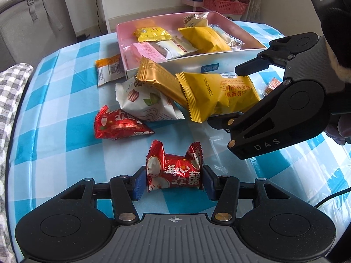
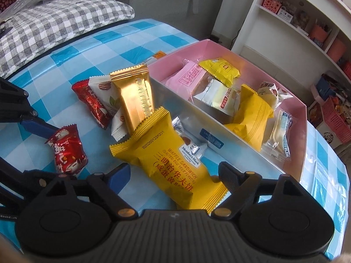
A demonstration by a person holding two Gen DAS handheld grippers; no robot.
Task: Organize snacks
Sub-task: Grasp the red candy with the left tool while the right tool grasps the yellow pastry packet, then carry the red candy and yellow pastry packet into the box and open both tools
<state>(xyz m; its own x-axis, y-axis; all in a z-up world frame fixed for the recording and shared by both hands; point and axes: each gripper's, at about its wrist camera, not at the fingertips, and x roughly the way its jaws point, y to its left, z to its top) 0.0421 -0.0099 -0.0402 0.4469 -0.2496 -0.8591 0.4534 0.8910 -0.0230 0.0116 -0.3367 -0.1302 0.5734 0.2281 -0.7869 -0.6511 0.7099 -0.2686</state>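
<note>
The left gripper [image 1: 174, 183] pinches a red candy [image 1: 174, 171] near the table's [image 1: 54, 153] front edge; two red packets show. Only the right wrist view shows the right gripper [image 2: 173, 175] gaping astride the yellow waffle packet [image 2: 169, 160] beside the pink box [image 2: 302, 153], its pads not yet pressing.

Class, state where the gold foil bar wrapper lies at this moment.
In the right wrist view, the gold foil bar wrapper lies left of the pink-lined box, propped on the white packet, its lower end under the yellow waffle packet.

Glossy foil red candy wrapper [image 1: 174, 171] — shiny plastic checked tablecloth [image 1: 65, 114] — matt black tongs [image 1: 173, 183].
</note>
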